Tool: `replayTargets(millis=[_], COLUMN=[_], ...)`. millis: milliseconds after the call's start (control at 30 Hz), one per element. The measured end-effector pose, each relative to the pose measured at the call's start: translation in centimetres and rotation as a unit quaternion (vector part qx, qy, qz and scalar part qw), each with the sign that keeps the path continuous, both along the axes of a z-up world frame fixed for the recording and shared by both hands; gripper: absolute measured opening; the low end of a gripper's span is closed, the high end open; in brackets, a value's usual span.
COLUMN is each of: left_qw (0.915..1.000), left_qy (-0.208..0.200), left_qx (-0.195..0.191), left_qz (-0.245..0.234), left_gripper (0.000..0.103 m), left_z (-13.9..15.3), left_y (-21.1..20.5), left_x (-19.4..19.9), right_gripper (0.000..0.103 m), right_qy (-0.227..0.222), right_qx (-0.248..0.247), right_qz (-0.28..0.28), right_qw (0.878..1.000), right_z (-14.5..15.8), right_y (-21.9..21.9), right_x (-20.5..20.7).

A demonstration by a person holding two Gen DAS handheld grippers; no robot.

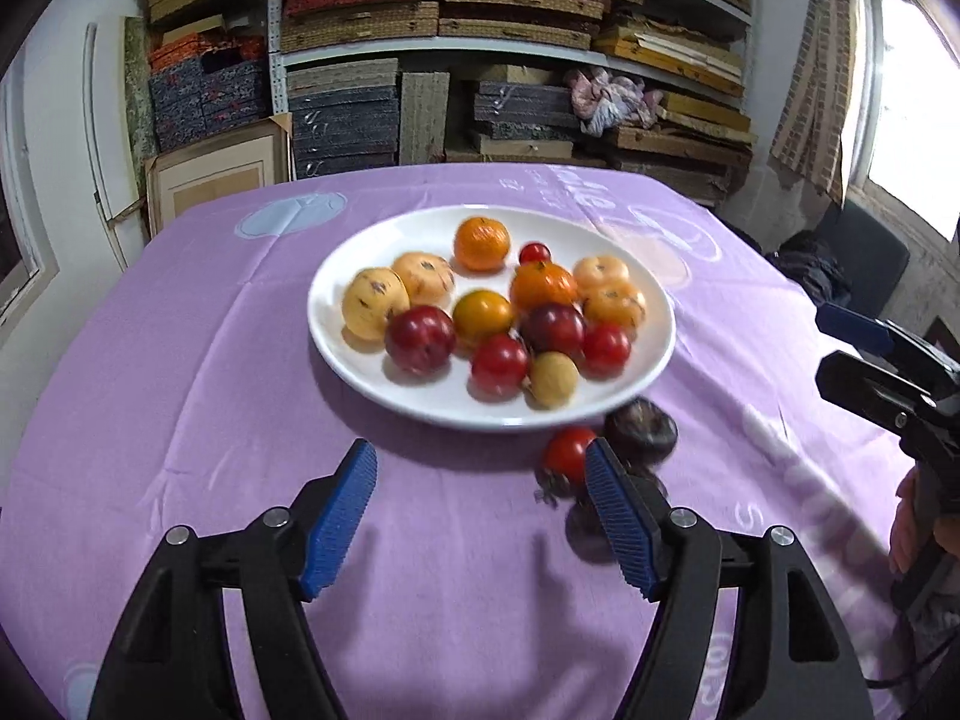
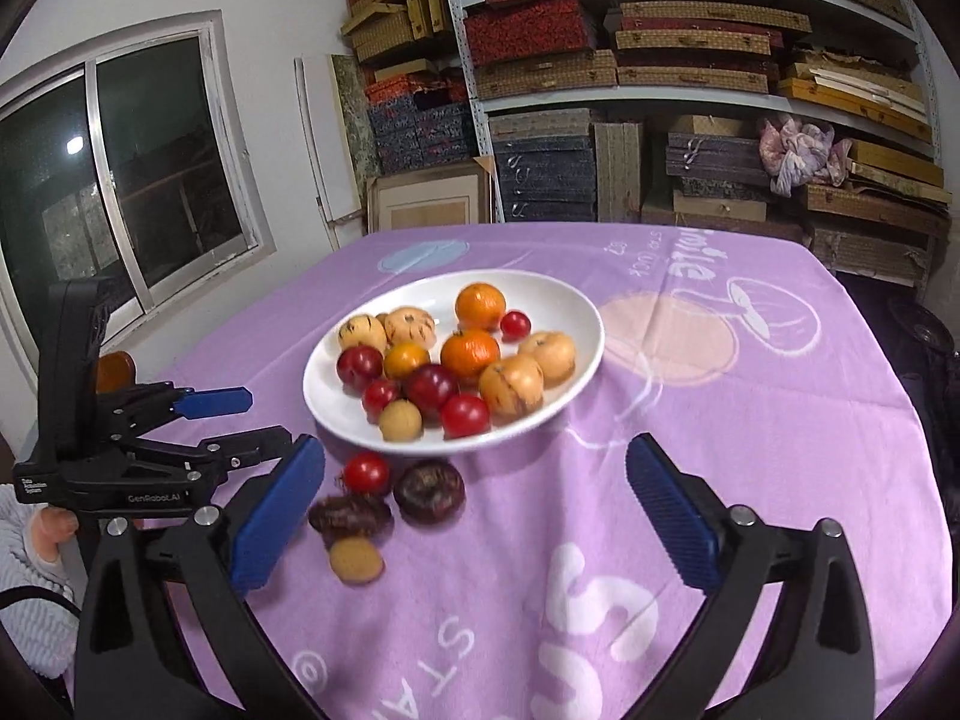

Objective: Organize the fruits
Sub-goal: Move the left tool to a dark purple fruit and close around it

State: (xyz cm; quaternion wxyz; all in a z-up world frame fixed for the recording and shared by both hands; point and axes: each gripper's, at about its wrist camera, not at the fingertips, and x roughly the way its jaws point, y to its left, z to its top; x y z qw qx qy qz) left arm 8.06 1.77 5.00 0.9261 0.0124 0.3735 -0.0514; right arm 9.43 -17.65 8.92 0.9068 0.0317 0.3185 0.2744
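A white plate on the purple tablecloth holds several fruits: oranges, red and dark plums, small tomatoes, pale yellow fruits. On the cloth in front of the plate lie a red tomato, a dark purple fruit, another dark fruit and a small tan fruit. My left gripper is open and empty, just short of the plate, the loose fruits by its right finger. My right gripper is open and empty, the loose fruits near its left finger.
The purple cloth covers a round table. Shelves stacked with boxes stand behind it. A window is at the left. The right gripper shows at the right edge of the left wrist view; the left gripper shows at the left of the right wrist view.
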Motion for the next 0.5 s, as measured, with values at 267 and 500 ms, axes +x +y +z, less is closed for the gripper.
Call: replayTargets(millis=[267, 500], left_qw=[0.9998, 0.9997], left_qy=[0.000, 0.019], left_qx=[-0.015, 0.011], left_qz=[-0.013, -0.008], left_gripper=[0.073, 0.075], left_z=[-1.6, -3.4], left_y=[-2.9, -4.0], left_x=[-0.1, 1.9], right_gripper=[0.099, 0.099], right_qy=[0.042, 0.049], right_qx=[0.004, -0.003], right_qz=[0.005, 0.006], right_qw=[0.999, 0.999], right_z=[-2.1, -2.1], right_y=[-0.8, -0.5], right_x=[0.4, 0.5])
